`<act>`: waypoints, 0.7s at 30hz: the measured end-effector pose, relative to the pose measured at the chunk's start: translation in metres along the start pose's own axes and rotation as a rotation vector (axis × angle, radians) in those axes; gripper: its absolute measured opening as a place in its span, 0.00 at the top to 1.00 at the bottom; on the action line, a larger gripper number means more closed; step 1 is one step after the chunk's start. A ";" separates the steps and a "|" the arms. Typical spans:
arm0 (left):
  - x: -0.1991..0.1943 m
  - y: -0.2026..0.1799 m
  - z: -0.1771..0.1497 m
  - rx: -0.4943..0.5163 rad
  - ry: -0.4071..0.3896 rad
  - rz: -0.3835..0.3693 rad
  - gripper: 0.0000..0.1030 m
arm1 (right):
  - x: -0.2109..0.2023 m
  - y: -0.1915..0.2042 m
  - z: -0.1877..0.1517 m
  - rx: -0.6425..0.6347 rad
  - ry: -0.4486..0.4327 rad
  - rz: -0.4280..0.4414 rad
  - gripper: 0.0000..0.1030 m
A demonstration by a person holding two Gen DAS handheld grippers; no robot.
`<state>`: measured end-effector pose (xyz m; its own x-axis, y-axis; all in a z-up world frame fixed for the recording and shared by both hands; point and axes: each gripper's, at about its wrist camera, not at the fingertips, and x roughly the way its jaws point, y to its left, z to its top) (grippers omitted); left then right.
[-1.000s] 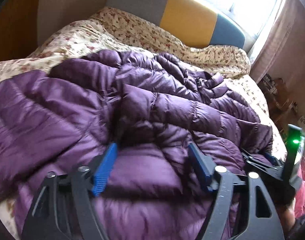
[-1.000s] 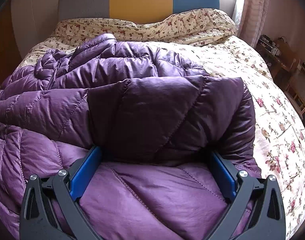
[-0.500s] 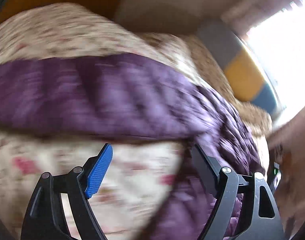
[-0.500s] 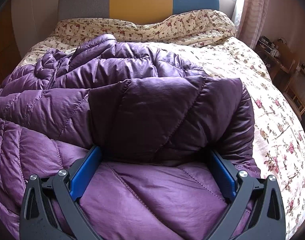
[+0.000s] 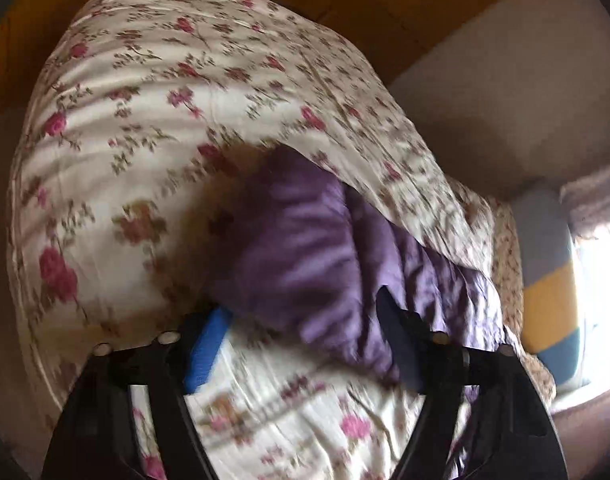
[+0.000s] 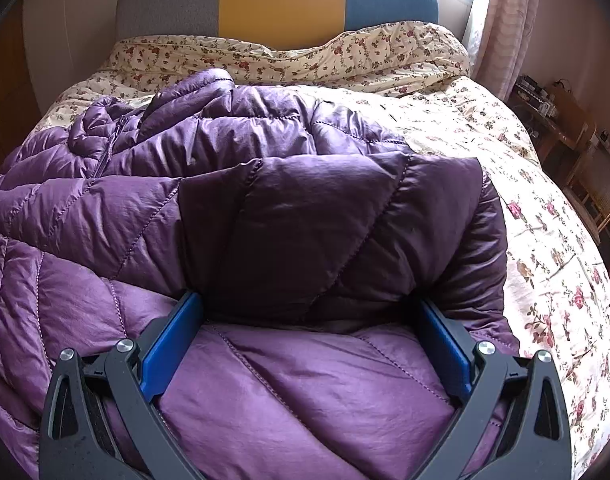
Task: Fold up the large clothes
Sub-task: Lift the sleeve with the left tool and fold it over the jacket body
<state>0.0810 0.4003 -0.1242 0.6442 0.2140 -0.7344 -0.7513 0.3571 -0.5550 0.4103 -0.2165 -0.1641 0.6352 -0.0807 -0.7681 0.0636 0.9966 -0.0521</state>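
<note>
One purple quilted down jacket (image 6: 241, 216) lies on the bed, its glossy nylon puffed into diagonal stitched channels. In the right wrist view its long axis runs from 8 o'clock toward 2 o'clock, and a darker folded panel (image 6: 329, 236) lies on top at centre. The zipper and collar sit crumpled at 10 o'clock. The right claw (image 6: 305, 344) is spread wide, its two blue-padded fingers pressed into the jacket on either side of that panel. In the blurred left wrist view, the left claw (image 5: 301, 344) is also spread, with a jacket end (image 5: 305, 248) lying between its fingers. A cream floral bedspread (image 6: 505, 168) lies beneath, and one grey, yellow and blue headboard (image 6: 277, 0) stands at 12 o'clock.
</note>
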 end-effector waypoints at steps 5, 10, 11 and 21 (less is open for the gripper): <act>0.014 -0.005 0.010 0.023 0.009 -0.003 0.85 | -0.001 -0.001 -0.001 -0.001 -0.001 -0.003 0.02; 0.006 -0.054 0.004 0.193 -0.012 -0.070 0.85 | 0.000 -0.001 -0.001 0.000 0.000 0.000 0.02; 0.005 -0.065 0.002 0.215 -0.013 -0.090 0.85 | 0.000 0.000 -0.001 -0.001 0.000 -0.002 0.02; 0.035 -0.201 -0.063 0.448 0.100 -0.300 0.91 | 0.000 -0.001 -0.001 0.000 0.000 -0.001 0.02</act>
<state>0.2455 0.2784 -0.0633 0.7875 -0.0366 -0.6152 -0.3878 0.7464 -0.5409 0.4093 -0.2170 -0.1644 0.6353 -0.0817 -0.7679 0.0639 0.9965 -0.0532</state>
